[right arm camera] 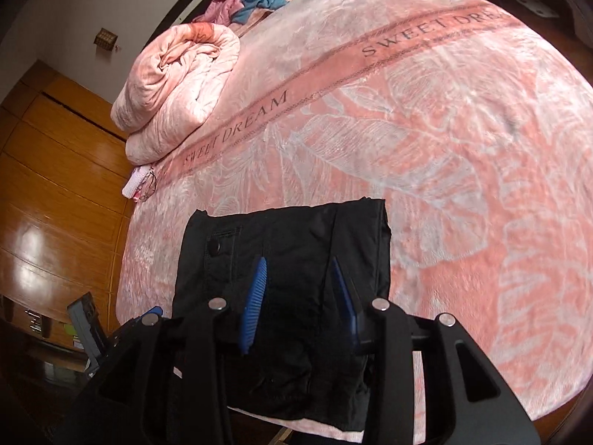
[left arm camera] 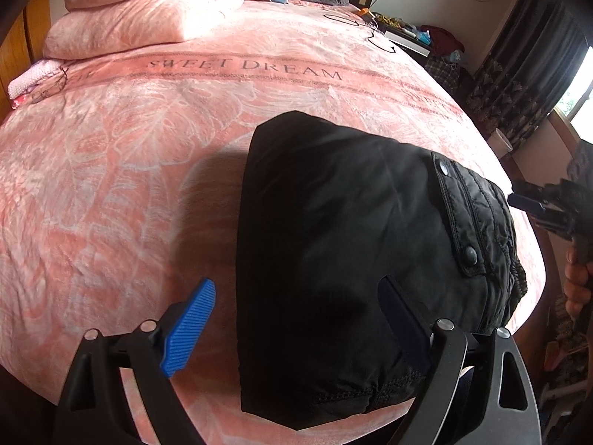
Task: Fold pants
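The black pants (left arm camera: 333, 222) lie folded into a compact block near the bed's front edge, with a snap-button pocket flap (left arm camera: 456, 218) on top. My left gripper (left arm camera: 296, 289) hangs just over the block's near end, jaws wide apart. Its left pad is over the blanket and its right pad over the fabric, and neither grips anything. In the right wrist view the same pants (right arm camera: 285, 241) sit below my right gripper (right arm camera: 298, 263). Its blue pads stand partly apart above the cloth with nothing pinched between them. That right gripper (left arm camera: 537, 211) also shows at the far right of the left wrist view, held by a hand (left arm camera: 576, 285).
A pink "SWEET DREAM" blanket (left arm camera: 129, 167) covers the bed. A rolled pink quilt (right arm camera: 178, 85) and loose clothes (right arm camera: 259, 0) lie near the headboard, with thin black cables (left arm camera: 378, 33) close by. Wooden cabinets (right arm camera: 55, 185) stand left of the bed, curtains (left arm camera: 519, 74) to the right.
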Demonstrator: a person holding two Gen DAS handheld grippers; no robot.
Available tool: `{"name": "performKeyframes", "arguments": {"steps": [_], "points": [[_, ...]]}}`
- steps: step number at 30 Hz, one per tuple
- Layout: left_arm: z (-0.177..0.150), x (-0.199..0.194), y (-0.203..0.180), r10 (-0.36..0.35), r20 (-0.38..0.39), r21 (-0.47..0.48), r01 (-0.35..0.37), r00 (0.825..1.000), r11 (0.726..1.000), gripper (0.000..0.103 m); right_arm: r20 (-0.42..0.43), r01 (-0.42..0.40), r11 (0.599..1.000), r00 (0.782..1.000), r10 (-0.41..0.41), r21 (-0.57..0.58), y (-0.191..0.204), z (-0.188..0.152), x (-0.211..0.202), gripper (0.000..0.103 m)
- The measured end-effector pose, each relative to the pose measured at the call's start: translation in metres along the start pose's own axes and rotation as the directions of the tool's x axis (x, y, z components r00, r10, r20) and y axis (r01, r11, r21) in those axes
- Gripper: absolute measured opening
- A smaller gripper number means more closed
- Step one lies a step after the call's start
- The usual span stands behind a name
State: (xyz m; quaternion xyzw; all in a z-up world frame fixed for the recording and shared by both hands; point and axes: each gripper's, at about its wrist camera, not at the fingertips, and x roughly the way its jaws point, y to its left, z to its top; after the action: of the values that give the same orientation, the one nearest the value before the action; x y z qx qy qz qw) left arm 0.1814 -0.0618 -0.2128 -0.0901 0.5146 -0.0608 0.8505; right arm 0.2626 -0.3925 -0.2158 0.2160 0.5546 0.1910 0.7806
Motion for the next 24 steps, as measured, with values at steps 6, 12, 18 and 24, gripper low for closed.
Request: {"name": "performKeyframes", "arguments": {"steps": [6, 12, 18, 24], "points": [[-0.004, 0.015, 0.005, -0.033, -0.049, -0.014, 0.033, 0.998, 0.999, 0.091, -0.073, 0.047, 0.999, 0.996, -0.045, 0.026, -0.023, 0.008, 0.037, 0.029], [0.021, -0.003, 0.047, -0.2, -0.048, -0.121, 0.193, 0.979, 0.974, 0.094, -0.006, -0.027, 0.997, 1.0, 0.027, 0.069, -0.035, -0.011, -0.025, 0.081], [0.056, 0.032, 0.101, -0.514, -0.159, -0.354, 0.437, 0.843, 0.827, 0.099, -0.124, -0.096, 0.958, 0.983, 0.134, 0.269, -0.088, -0.044, -0.034, 0.091], [0.064, 0.069, 0.119, -0.601, -0.193, -0.436, 0.481, 0.776, 0.761, 0.099, -0.162, -0.211, 0.906, 0.944, 0.286, 0.367, -0.1, -0.061, -0.01, 0.1]]}}
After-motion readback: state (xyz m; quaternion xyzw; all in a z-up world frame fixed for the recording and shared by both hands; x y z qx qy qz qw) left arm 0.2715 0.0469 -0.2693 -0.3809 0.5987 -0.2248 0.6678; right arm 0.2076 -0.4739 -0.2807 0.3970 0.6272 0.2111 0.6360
